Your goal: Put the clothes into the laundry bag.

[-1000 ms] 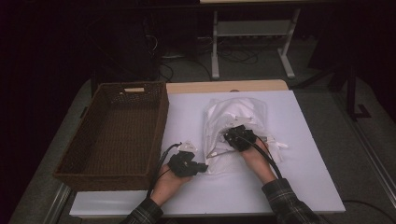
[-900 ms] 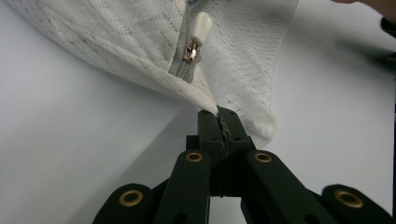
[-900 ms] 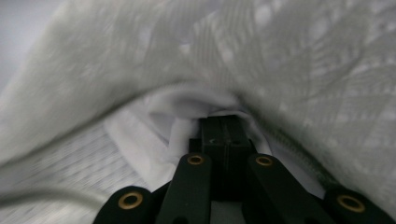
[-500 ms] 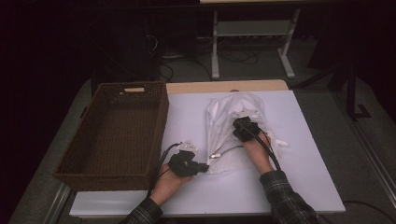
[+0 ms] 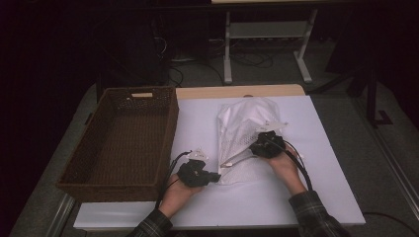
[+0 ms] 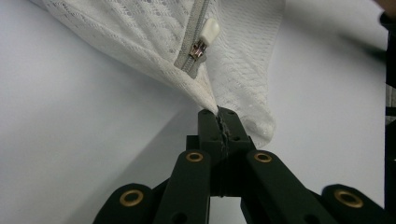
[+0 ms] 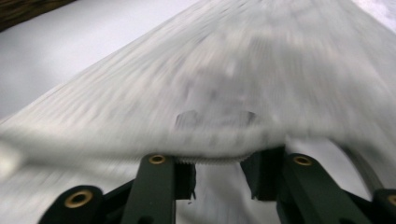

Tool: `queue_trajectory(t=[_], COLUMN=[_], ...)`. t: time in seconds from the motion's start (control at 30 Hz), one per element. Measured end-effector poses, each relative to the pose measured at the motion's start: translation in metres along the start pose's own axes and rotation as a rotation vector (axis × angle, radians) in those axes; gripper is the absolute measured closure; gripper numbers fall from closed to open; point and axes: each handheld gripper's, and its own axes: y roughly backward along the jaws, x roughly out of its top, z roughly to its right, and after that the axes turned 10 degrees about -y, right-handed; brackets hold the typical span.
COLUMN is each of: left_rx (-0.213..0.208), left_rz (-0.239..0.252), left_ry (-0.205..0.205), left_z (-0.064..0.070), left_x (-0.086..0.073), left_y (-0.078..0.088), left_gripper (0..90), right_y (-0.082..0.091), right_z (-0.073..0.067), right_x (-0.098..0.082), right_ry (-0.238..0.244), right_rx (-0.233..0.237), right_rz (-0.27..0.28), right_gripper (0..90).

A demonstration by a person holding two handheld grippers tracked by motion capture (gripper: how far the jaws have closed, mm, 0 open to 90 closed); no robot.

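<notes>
Left tongs (image 6: 219, 122) clamp the corner of the white mesh bag (image 5: 247, 133) lying on the surface (image 5: 197, 118), anchoring it taut. Right tongs (image 7: 217, 175) have just been opening, zipper edge between unpressed pads.

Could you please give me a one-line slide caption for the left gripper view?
Left gripper clamped on the corner of a white mesh zip bag, zipper pull just above, over the white table.

Black grippers (image 5: 219, 176), brass rivets, black cables, plaid sleeves (image 5: 316, 217)
</notes>
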Motion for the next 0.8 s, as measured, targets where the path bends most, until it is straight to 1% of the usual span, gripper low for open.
queue_trajectory(t=[0.07,0.1,0.13,0.17,0.2,0.27,0.37,0.47,0.5,0.6,0.67,0.73,0.8], left_rx=[0.004,0.005,0.005,0.004,0.005,0.006,0.006,0.006,0.009,0.009,0.009,0.009,0.008], left_rz=[0.001,0.000,0.000,0.001,0.002,0.003,0.003,-0.002,-0.006,-0.013,-0.010,-0.010,-0.010], left_ry=[-0.003,-0.004,-0.001,-0.002,0.000,0.003,0.004,0.005,0.005,0.013,0.014,0.014,0.016], left_z=[0.000,0.000,0.000,0.000,0.000,-0.001,-0.002,-0.002,-0.002,-0.004,-0.004,-0.004,-0.004], left_x=[0.000,0.000,0.000,0.000,0.000,0.000,-0.001,-0.001,-0.001,-0.002,-0.002,-0.002,-0.002], left_y=[0.000,0.000,0.000,0.000,0.000,0.000,0.000,0.000,0.000,0.000,0.000,0.000,0.000], left_gripper=[89.7,89.7,89.7,89.7,89.7,89.7,89.6,89.6,89.6,89.6,89.6,89.6,89.6], right_y=[0.014,0.019,0.027,0.036,0.043,0.055,0.073,0.085,0.086,0.088,0.082,0.073,0.064], right_z=[0.000,0.000,0.001,0.003,0.006,0.012,0.029,0.047,0.049,0.055,0.056,0.058,0.058], right_x=[-0.005,-0.006,-0.008,-0.012,-0.015,-0.022,-0.034,-0.044,-0.045,-0.043,-0.040,-0.038,-0.036], right_ry=[0.014,0.016,0.026,0.021,0.019,0.021,0.000,-0.030,-0.037,-0.033,-0.025,-0.017,-0.001], right_rx=[0.024,0.028,0.035,0.047,0.049,0.029,-0.009,-0.041,-0.047,-0.053,-0.060,-0.070,-0.078], right_rz=[-0.007,-0.007,0.005,0.012,0.013,0.015,0.026,0.039,0.041,0.055,0.048,0.033,0.029], right_gripper=[63.9,63.7,63.8,63.7,63.7,63.7,63.4,63.5,63.4,62.0,61.3,60.7,58.8])
